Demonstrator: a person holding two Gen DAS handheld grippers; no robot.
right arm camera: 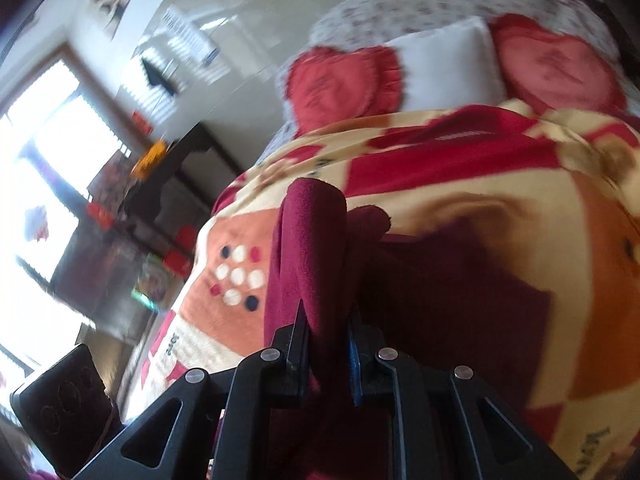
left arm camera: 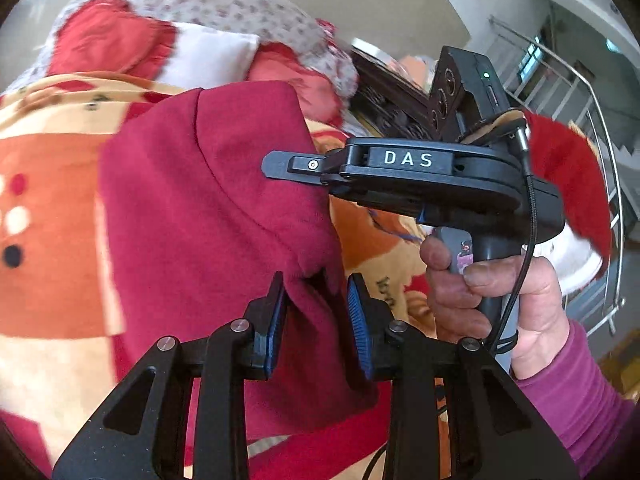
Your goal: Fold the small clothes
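A dark red fleece garment (left arm camera: 208,200) hangs between both grippers above a patterned blanket (left arm camera: 52,240) on a bed. My left gripper (left arm camera: 316,300) is shut on a bunched edge of it. My right gripper (right arm camera: 326,324) is shut on another fold of the garment (right arm camera: 312,248), which stands up between its fingers. In the left wrist view the right gripper (left arm camera: 280,166) shows side-on, held by a hand (left arm camera: 500,300), its tip against the cloth. The rest of the garment (right arm camera: 448,292) drapes down to the right in shadow.
Red heart cushions (right arm camera: 340,84), a white pillow (right arm camera: 444,64) and a floral quilt (left arm camera: 224,4) lie at the bed's head. A dark wooden headboard (left arm camera: 384,96) and a stair railing (left arm camera: 568,92) are right. A dark cabinet (right arm camera: 160,184) and bright window (right arm camera: 44,176) are left.
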